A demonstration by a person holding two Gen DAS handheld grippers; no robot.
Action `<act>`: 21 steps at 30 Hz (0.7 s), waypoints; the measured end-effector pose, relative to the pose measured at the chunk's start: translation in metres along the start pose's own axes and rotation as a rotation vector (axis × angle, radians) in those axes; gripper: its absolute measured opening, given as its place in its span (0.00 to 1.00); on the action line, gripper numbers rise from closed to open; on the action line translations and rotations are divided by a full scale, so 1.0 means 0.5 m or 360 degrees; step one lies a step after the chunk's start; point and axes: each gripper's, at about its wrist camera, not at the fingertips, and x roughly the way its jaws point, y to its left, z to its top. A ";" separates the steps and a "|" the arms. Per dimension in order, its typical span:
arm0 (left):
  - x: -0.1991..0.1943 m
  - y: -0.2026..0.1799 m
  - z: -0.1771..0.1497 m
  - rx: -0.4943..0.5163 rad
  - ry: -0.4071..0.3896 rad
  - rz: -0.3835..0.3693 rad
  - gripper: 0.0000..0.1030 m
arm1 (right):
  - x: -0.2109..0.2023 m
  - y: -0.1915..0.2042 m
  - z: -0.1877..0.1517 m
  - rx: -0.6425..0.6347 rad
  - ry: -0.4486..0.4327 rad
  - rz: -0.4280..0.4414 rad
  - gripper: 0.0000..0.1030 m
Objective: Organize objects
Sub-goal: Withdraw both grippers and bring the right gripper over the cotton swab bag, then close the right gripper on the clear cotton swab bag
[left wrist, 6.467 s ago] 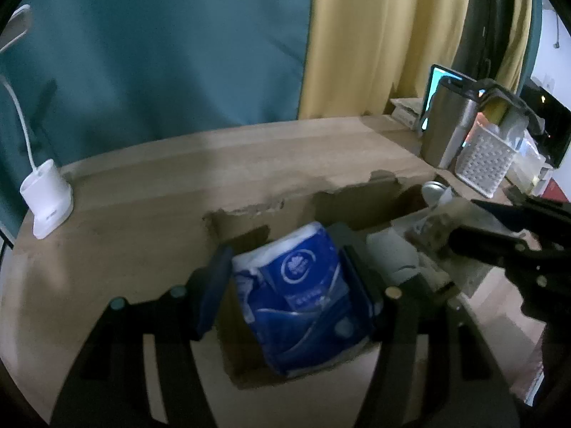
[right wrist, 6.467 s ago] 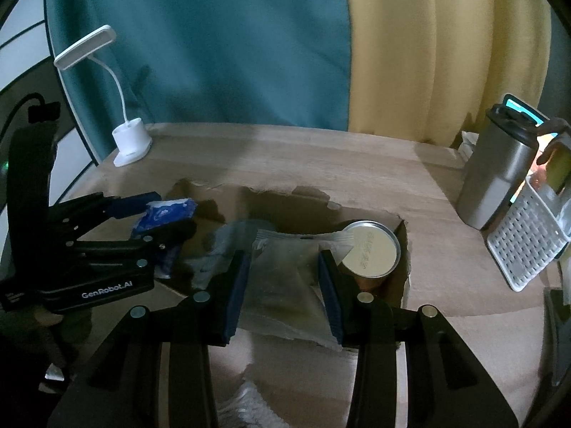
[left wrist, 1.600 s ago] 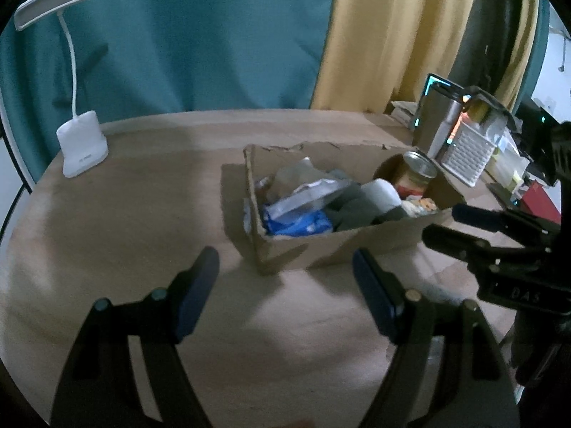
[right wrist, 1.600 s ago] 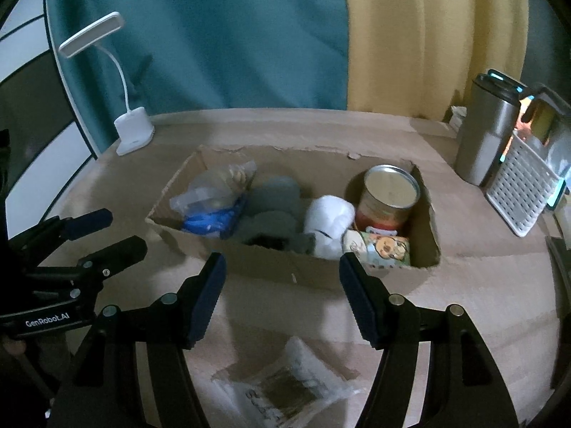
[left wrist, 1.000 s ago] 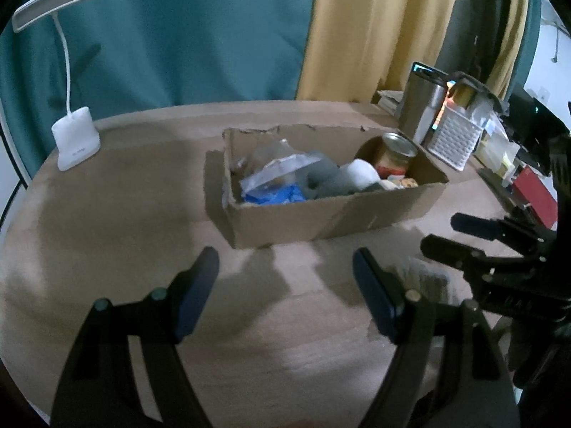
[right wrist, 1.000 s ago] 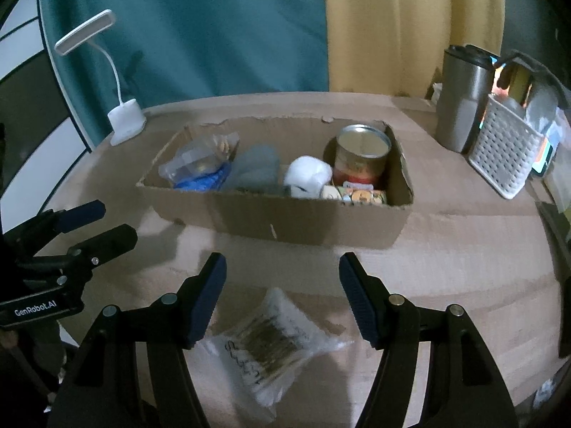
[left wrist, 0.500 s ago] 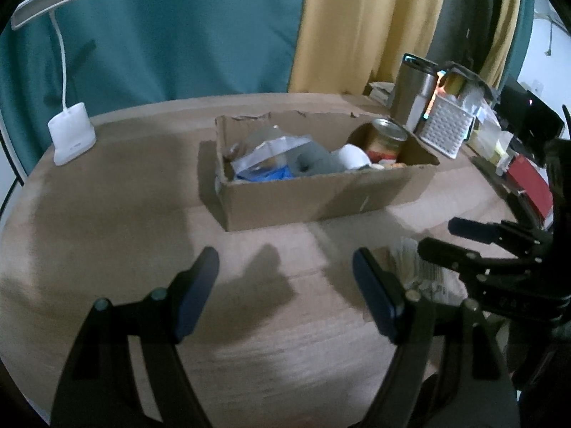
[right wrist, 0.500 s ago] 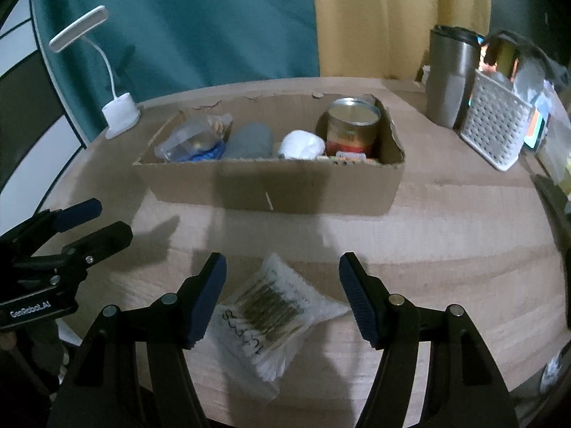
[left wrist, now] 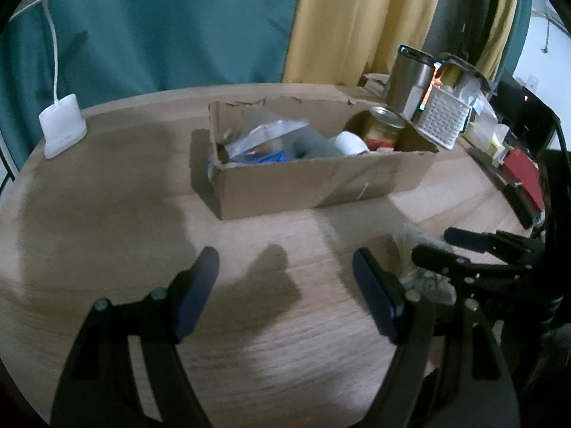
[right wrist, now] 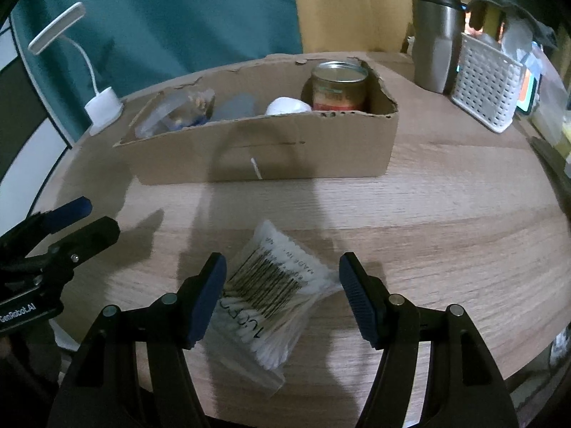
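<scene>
A clear plastic bag of cotton swabs (right wrist: 274, 296) lay flat on the wooden table (right wrist: 446, 221), near its front edge and in front of the cardboard box (right wrist: 271, 149). The bag was crinkled and see-through, packed with white swabs, and a black barcode with some printed lettering ran across its top face. It sat at a slant, one corner pointing toward the box.

The right gripper (right wrist: 282, 297) hung over the bag with its two blue-padded fingers spread wide, one on each side; whether the left pad touched the plastic could not be told. The left gripper (left wrist: 285, 292) was also spread wide and held nothing, with only bare table between its fingers.

Behind the bag, the box stood open-topped with torn upper edges. Inside it stood a tin can (right wrist: 339, 85) at the right end, a white roll (right wrist: 287, 106) beside it, something grey (right wrist: 235, 106) in the middle, and a clear wrapper with a blue pack (left wrist: 266, 139) at the left end.

A white desk lamp (right wrist: 101, 107) stood left of the box. A steel travel mug (right wrist: 435, 39) and a white perforated basket (right wrist: 487, 78) stood to the right.
</scene>
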 end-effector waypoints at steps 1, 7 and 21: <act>0.002 0.001 0.001 -0.0001 0.0002 -0.0003 0.76 | 0.000 -0.003 0.000 0.0017 0.0003 -0.0009 0.67; 0.013 -0.003 0.004 0.0018 0.0018 -0.0035 0.76 | 0.000 -0.013 -0.004 0.0068 0.0005 -0.0059 0.67; 0.030 0.002 0.006 0.0007 0.0048 -0.0046 0.76 | 0.035 0.010 0.000 0.0023 0.0014 -0.0099 0.69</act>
